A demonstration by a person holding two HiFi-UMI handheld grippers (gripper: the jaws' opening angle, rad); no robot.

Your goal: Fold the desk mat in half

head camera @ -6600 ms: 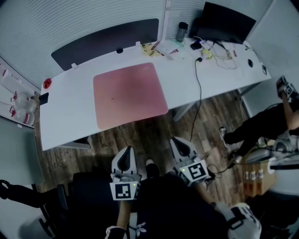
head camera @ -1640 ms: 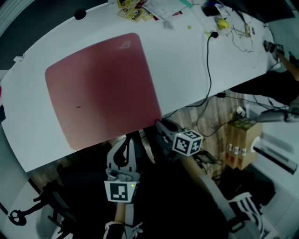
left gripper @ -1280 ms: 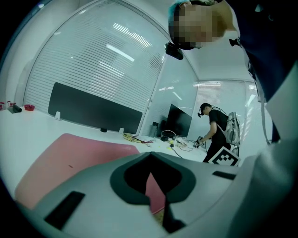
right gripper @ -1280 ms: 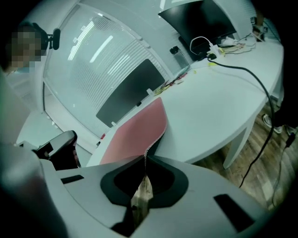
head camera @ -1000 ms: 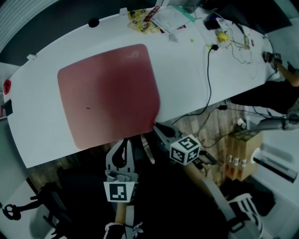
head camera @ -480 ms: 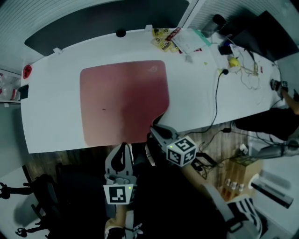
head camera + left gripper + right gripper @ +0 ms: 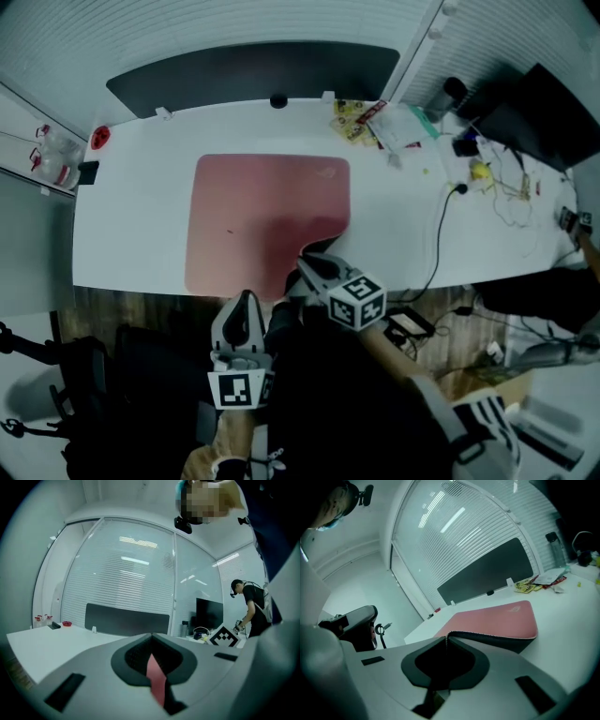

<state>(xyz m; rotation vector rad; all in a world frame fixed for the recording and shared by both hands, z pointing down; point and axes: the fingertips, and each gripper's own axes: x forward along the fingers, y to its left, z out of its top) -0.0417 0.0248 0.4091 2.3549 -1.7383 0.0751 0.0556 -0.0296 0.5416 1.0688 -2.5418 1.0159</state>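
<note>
The pink desk mat (image 7: 262, 211) lies flat on the white desk (image 7: 141, 216), except for its near right corner. My right gripper (image 7: 305, 265) is shut on that corner and holds it slightly off the desk. In the right gripper view the mat (image 7: 497, 618) curls up into the right gripper (image 7: 446, 639), showing its black underside and stitched edge. My left gripper (image 7: 246, 305) hangs just off the desk's front edge below the mat, shut and holding nothing. In the left gripper view only a pink sliver shows past the left gripper (image 7: 151, 637).
A black partition panel (image 7: 253, 66) runs along the desk's far side. Papers and packets (image 7: 361, 117), a bottle (image 7: 453, 91), a monitor (image 7: 534, 108) and a black cable (image 7: 441, 234) fill the right end. A person (image 7: 253, 606) stands at the right. An office chair (image 7: 351, 625) is at the left.
My right gripper reached the mat's near right corner and has raised it, so the dark underside now shows. The left gripper stayed by the desk's front edge.
</note>
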